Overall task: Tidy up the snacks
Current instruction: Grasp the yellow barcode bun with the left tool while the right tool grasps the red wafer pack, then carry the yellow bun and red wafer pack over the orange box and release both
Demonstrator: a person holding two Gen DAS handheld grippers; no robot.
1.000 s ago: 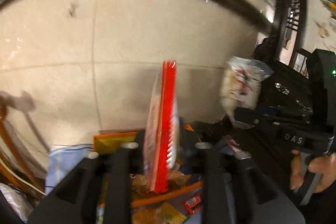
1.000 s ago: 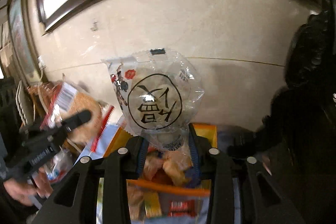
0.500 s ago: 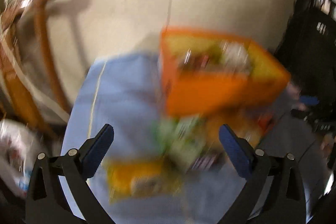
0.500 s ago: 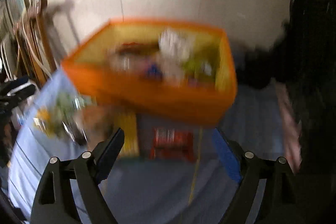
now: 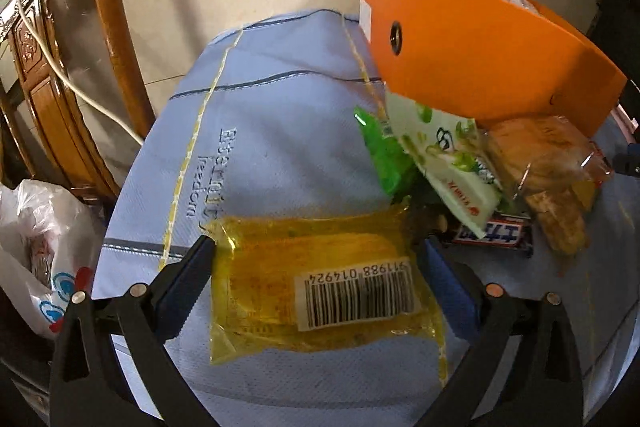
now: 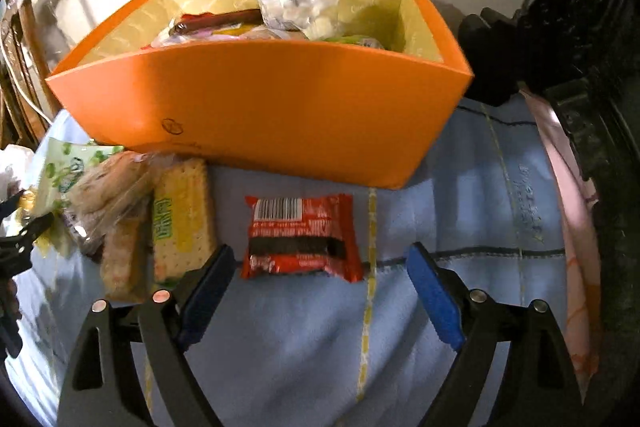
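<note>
An orange box [image 6: 260, 107] holding several snacks stands on a light blue cloth [image 6: 460, 187]; it also shows in the left wrist view [image 5: 472, 43]. My left gripper [image 5: 316, 267] is open, its jaws either side of a yellow packet [image 5: 320, 279] with a barcode lying on the cloth. My right gripper [image 6: 318, 279] is open just in front of a red packet [image 6: 300, 235] lying flat on the cloth. Left of it lie a green-yellow cracker pack [image 6: 180, 219] and a clear bag of biscuits [image 6: 108, 195]. A green-white packet [image 5: 448, 163] leans by the box.
A wooden chair [image 5: 52, 67] with a white cable stands left of the cloth. A white plastic bag [image 5: 36, 247] sits below it. A dark carved frame [image 6: 592, 67] rises on the right. A dark candy bar [image 5: 492, 235] lies by the green-white packet.
Both grippers held packets up a second ago: a red-edged one in the left, a clear round-marked one in the right. Now both are open and empty, lowered over the cloth.
</note>
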